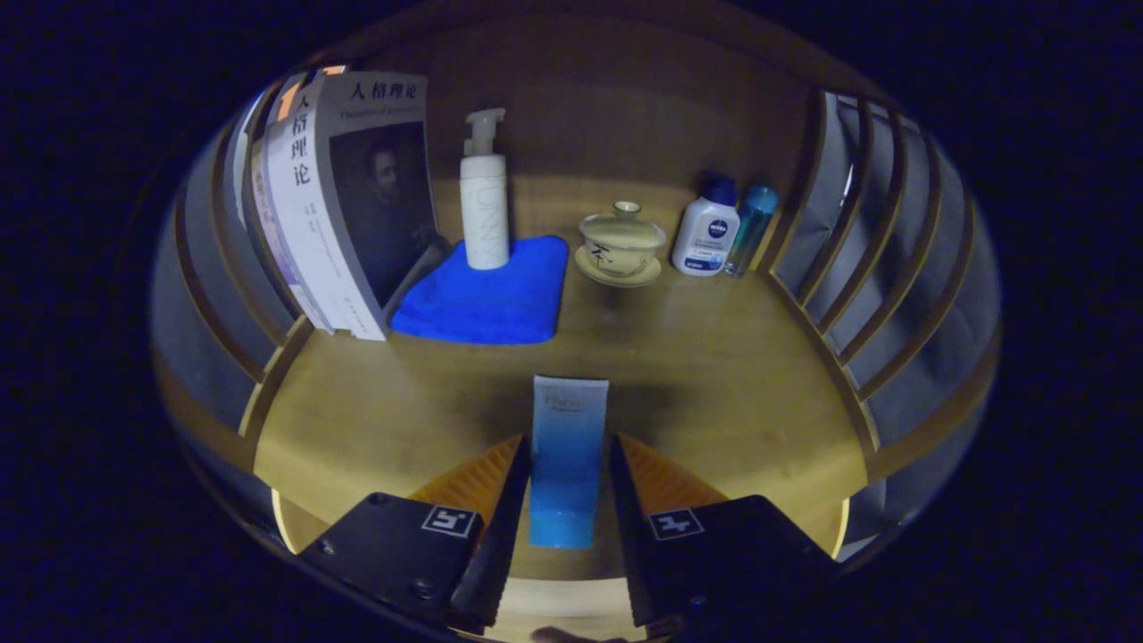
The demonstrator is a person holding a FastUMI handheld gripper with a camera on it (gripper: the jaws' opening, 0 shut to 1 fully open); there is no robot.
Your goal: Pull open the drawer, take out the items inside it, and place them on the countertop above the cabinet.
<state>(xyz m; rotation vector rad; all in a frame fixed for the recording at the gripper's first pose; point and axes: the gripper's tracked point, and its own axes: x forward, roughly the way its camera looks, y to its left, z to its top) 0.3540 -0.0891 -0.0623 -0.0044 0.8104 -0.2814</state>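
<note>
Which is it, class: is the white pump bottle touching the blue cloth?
Touching. The gripper view shows the white pump bottle standing upright on the blue cloth, its base resting on the fabric.

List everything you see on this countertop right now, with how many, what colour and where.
tube: one, blue and white, lying between the fingers on the countertop
countertop: one, light wood, under everything
cloth: one, bright blue, folded, beyond the fingers beside the books
pump bottle: one, white, upright on the cloth's far edge
books: several, mostly white covers, leaning beside the cloth
lidded cup on saucer: one, cream, between cloth and lotion bottle
lotion bottle: one, white with dark blue cap, near the slatted side
small bottle: one, teal, beside the lotion bottle
hand-held gripper: one, black with orange fingers either side of the tube; contact unclear
</note>
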